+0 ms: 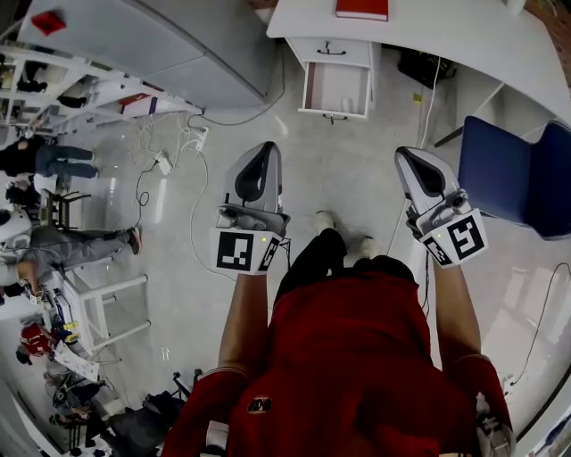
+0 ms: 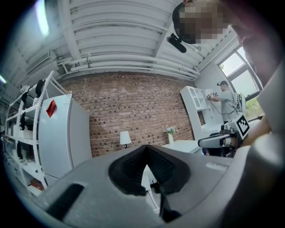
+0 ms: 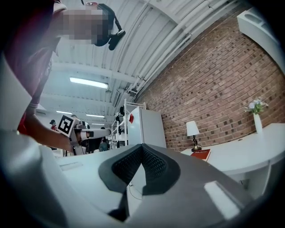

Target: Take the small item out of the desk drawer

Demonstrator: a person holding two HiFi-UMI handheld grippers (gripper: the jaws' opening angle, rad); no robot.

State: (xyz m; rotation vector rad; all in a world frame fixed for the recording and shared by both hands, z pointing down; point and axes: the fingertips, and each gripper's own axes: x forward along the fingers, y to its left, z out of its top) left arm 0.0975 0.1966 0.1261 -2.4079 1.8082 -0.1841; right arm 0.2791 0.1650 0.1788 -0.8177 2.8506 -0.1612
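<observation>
The white desk stands ahead, and its top drawer is pulled open. The drawer's pale inside shows no small item from here. I hold both grippers up at chest height, well short of the desk and pointing towards it. My left gripper is shut with nothing between its dark pads. The right gripper is shut and empty too, its pads meeting in a V. Each gripper also shows in the other's view, the right gripper and the left gripper.
A red book lies on the desk, along with a lamp and a vase. A blue chair stands at the right. Cables and a power strip lie on the floor at the left. People stand at the far left.
</observation>
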